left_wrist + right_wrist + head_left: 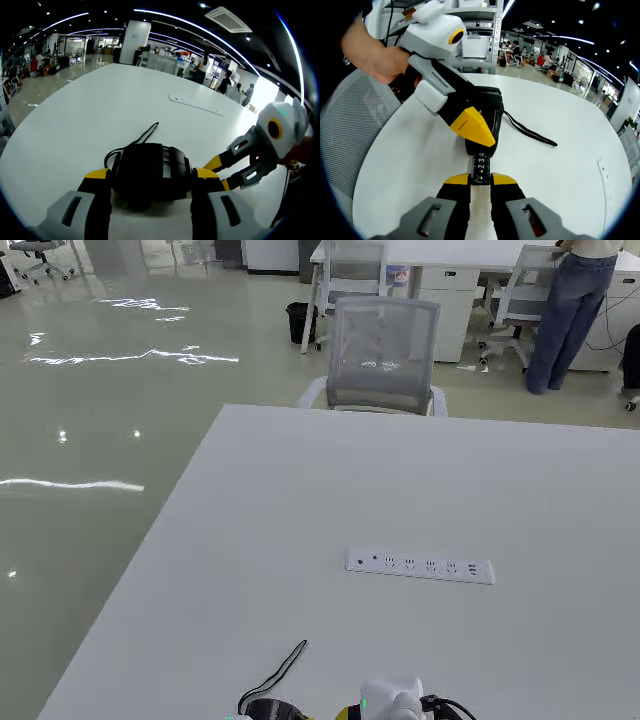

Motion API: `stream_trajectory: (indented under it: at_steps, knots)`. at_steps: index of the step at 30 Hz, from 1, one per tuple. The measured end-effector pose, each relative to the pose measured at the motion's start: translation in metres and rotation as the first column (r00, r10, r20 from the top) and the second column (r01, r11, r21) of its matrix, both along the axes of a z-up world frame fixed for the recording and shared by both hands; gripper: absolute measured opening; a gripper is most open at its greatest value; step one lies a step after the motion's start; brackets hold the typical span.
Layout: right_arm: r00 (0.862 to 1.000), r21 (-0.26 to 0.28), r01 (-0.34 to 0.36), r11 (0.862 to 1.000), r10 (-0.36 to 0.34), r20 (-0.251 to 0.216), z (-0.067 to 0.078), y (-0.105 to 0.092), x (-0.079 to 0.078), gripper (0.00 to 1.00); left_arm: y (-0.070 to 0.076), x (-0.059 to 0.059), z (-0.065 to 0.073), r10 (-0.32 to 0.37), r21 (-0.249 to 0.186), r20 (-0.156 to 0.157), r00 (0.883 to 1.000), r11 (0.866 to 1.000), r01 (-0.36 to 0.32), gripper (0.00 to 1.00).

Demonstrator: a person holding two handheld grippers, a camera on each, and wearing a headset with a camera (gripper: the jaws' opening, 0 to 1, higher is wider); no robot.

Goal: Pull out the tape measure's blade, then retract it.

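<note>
A black tape measure point(150, 172) lies on the white table point(90, 115), and my left gripper point(152, 176) is shut on its case from both sides. Its black wrist strap point(145, 136) trails away across the table. In the right gripper view the case point(487, 107) sits just ahead, with one yellow-tipped left finger point(470, 126) across it. A short length of blade point(480, 165) with numerals sticks out of the case. My right gripper point(480, 178) is shut on that blade end. The right gripper point(217, 172) reaches in from the right in the left gripper view.
A white power strip point(420, 567) lies mid-table beyond the tape. A grey mesh chair point(383, 355) stands at the far table edge, and a person point(575, 310) stands at desks behind it. The strap point(275, 675) and a gripper's white housing point(392, 702) show at the near edge.
</note>
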State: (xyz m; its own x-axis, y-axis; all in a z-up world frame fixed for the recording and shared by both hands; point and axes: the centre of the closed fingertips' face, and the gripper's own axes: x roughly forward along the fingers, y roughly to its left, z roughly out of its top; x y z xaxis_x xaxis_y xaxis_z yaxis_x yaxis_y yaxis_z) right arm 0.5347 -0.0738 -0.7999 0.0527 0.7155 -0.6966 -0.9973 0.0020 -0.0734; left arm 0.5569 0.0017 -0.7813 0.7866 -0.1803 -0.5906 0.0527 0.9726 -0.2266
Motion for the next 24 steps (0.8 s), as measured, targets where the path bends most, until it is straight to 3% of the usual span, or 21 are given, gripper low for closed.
stream_trajectory:
  at_steps: [24]
  knots:
    - [1.000,0.013,-0.003,1.000,0.003,-0.002,-0.003,0.023,0.001,0.13,0.001,-0.001,0.000,0.000,0.000,0.000,1.000,1.000,0.000,0.61]
